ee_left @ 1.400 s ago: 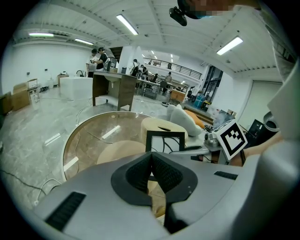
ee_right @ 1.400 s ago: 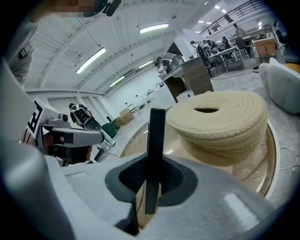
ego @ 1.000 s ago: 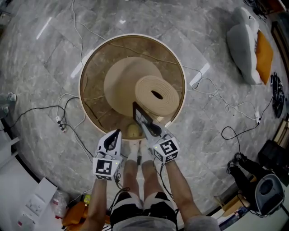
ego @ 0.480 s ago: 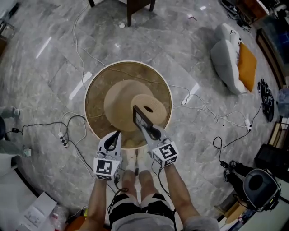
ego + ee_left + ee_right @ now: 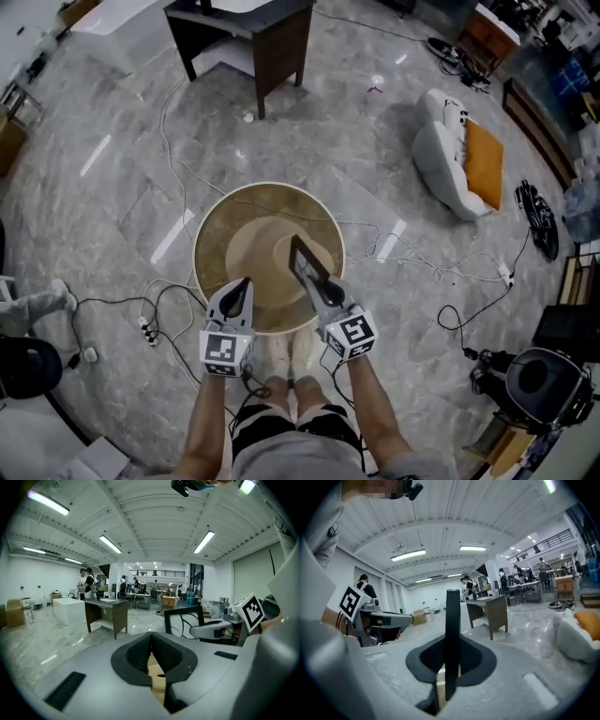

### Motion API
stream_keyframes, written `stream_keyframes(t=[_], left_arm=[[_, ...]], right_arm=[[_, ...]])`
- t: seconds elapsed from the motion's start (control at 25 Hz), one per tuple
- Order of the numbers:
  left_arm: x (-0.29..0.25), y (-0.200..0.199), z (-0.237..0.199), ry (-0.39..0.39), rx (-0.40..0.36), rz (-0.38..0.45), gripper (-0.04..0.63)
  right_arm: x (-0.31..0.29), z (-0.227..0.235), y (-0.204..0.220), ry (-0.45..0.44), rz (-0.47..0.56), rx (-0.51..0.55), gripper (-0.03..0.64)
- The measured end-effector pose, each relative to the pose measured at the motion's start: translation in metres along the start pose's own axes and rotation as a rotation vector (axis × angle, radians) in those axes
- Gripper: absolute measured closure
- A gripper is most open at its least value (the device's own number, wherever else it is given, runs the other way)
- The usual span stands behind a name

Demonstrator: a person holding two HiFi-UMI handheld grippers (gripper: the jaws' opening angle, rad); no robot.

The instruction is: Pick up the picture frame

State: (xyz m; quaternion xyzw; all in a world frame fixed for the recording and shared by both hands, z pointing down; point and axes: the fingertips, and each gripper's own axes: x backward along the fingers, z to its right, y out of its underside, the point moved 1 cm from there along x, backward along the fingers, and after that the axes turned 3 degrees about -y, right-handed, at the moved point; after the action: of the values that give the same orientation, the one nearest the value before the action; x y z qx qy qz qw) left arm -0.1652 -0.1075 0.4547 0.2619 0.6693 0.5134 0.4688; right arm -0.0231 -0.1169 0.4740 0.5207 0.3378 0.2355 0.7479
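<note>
The picture frame (image 5: pixel 304 262), a thin dark rectangle, is held up above the round table (image 5: pixel 211 272) in my right gripper (image 5: pixel 317 277), which is shut on its lower edge. In the right gripper view the picture frame (image 5: pixel 452 620) stands edge-on and upright between the pads of the right gripper (image 5: pixel 451 670). From the left gripper view the picture frame (image 5: pixel 185 620) shows its black border and pale picture at the right. My left gripper (image 5: pixel 243 284) hangs beside it over the table's near edge. The left gripper (image 5: pixel 151 638) has its pads together with nothing between them.
Beige rounded shapes (image 5: pixel 262 248) lie on the round table. A dark wooden desk (image 5: pixel 253 37) stands far behind it. A white seat with an orange cushion (image 5: pixel 459 159) sits at the right. Cables (image 5: pixel 169 300) trail over the marble floor. The person's legs are below the grippers.
Both grippers and the head camera have risen, so the table looks smaller and farther below. The picture frame has gone up with the right gripper.
</note>
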Motion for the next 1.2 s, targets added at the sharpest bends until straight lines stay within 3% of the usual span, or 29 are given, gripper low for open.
stream_keyframes(t=[0.28, 0.52, 0.88, 1.2], left_arm=[[0.041, -0.072, 0.014, 0.034, -0.008, 0.048, 0.577], [0.081, -0.100, 0.017, 0.036, -0.024, 0.081, 0.577], [0.129, -0.110, 0.011, 0.004, -0.049, 0.127, 0.578], [0.143, -0.109, 0.005, -0.019, -0.050, 0.138, 0.577]], right_arm=[[0.061, -0.014, -0.079, 0.068, 0.071, 0.063, 0.583], [0.111, -0.031, -0.119, 0.131, 0.129, 0.098, 0.583], [0.159, -0.060, -0.126, 0.199, 0.168, 0.119, 0.583], [0.162, -0.069, -0.131, 0.201, 0.189, 0.126, 0.583]])
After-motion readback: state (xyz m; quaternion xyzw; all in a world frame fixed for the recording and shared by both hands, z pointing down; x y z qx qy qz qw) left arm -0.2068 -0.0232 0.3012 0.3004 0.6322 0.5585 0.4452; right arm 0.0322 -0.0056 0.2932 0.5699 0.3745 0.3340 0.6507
